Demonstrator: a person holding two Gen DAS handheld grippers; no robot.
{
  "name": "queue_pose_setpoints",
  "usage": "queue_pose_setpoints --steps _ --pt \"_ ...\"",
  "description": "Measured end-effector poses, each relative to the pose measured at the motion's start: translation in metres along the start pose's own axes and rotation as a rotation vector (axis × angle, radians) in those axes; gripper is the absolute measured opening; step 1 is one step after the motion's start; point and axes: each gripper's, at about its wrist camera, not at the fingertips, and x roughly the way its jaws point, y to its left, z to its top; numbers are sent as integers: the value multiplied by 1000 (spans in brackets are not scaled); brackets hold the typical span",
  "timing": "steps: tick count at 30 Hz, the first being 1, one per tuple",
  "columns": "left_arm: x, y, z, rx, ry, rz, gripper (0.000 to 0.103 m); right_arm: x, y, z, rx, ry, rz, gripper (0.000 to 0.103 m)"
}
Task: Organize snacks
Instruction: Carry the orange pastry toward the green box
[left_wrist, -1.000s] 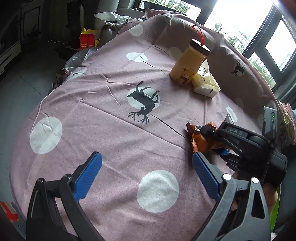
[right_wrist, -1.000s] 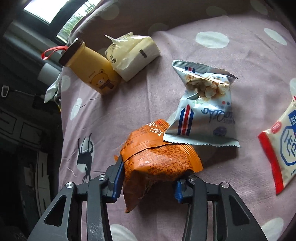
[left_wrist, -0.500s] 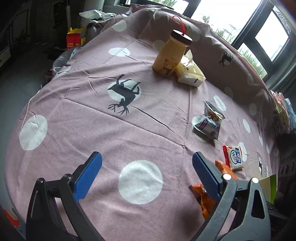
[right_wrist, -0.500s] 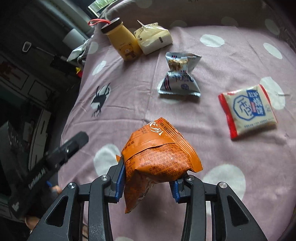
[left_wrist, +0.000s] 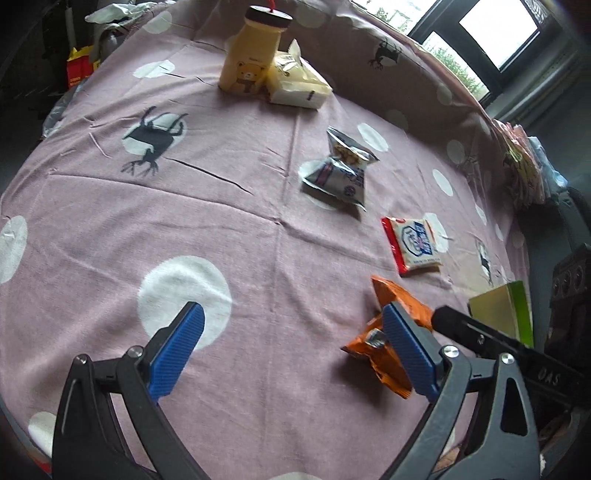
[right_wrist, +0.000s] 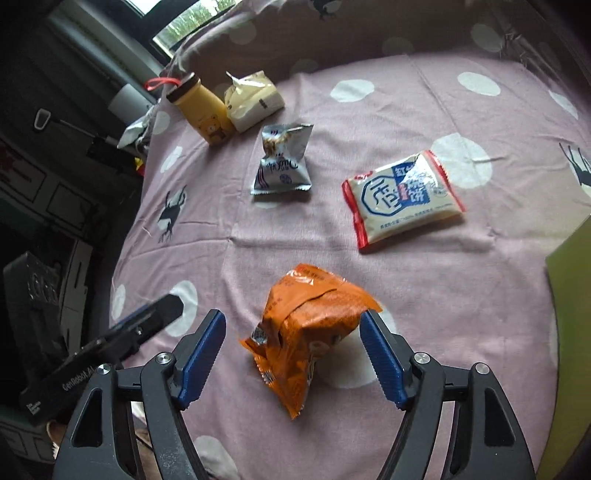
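Orange snack packet (right_wrist: 310, 325): lying on the spotted tablecloth (right_wrist: 406, 92), between the right gripper's (right_wrist: 291, 354) jaws, which have just been opening and stand clear of it. Left gripper (left_wrist: 291, 345): spread, empty, beside the packet, its right finger hiding part of it. Green box (right_wrist: 572, 295) right of the packet, cut off.

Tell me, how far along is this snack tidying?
Early, it seems. In hand: the right gripper has just been opening around the crinkled orange snack packet; the packet sits between the jaws, apparently released near the cloth's front edge. The left gripper is open and empty. Still scattered: the silver-blue foil snack bag and the red-edged cream cracker packet.
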Motion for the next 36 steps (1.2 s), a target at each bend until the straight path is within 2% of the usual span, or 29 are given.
queue_pose_setpoints --steps 3,8,13,15,17,19,22,28,29,32,36 --pt "1 -9 -5 2 42 -110 93 -7 -10 4 32 -49 6 76" --pt "13 -29 -15 60 87 -111 77 3 -14 4 78 2 59 76" --pt "29 -45 -26 110 154 -195 69 11 -9 1 77 20 55 75" --pt "35 -48 -28 124 162 -184 56 15 -9 0 77 27 49 72" --pt "37 -51 -29 137 149 -178 53 23 -11 0 102 61 64 61" --pt "37 -53 -29 156 139 -193 49 32 -13 -1 123 99 85 58" --pt "39 -57 -30 182 129 -204 48 41 -12 -3 133 106 73 52" --pt "37 -62 -31 212 79 -199 47 34 -2 -5 96 36 75 41" --pt "32 -64 -30 220 60 -224 44 32 0 -5 88 25 80 41" --pt "18 -69 -31 263 1 -215 45 25 6 -4 79 4 110 37" --pt "12 -71 -31 271 -23 -238 45 13 13 -5 57 -41 101 37"
